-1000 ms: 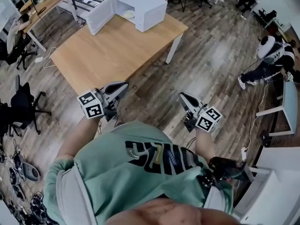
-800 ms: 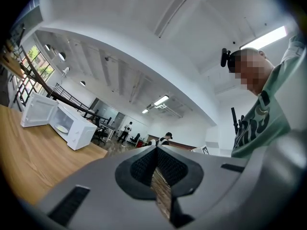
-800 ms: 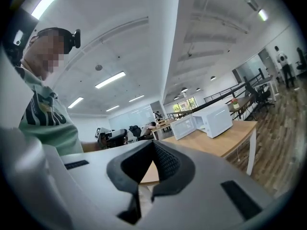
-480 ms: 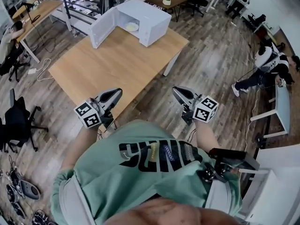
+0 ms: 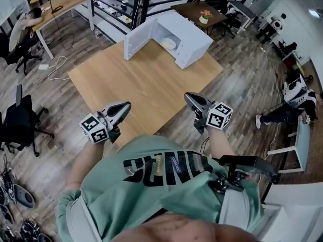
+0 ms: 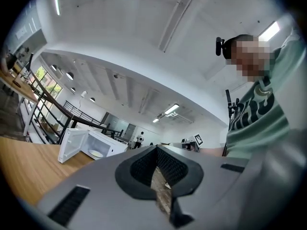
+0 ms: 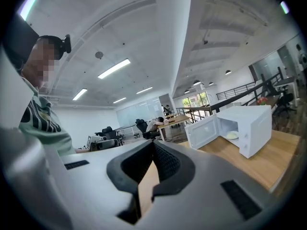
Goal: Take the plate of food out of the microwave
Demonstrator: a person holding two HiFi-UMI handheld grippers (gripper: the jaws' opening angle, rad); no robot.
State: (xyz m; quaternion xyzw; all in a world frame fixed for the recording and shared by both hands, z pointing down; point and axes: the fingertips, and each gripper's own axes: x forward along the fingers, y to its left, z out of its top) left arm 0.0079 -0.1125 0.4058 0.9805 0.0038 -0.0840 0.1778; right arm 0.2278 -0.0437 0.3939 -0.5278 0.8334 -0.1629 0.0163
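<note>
- Approach stage: both grippers hang by the near edge of the light wooden desk (image 5: 146,79), well apart from the white box-shaped microwave (image 5: 189,32) at its far end.
- Inside, behind the open white door (image 5: 136,39), sits the pale round plate of food (image 5: 169,43).
- Jaws of the left gripper (image 5: 122,106) and the right gripper (image 5: 190,98) are clenched together on nothing.
- Next move, as I judge it: reach across the desk, part the jaws, and take the plate's rim level.

Left gripper (image 5: 122,106) and right gripper (image 5: 190,98) held forward, jaws together.
</note>
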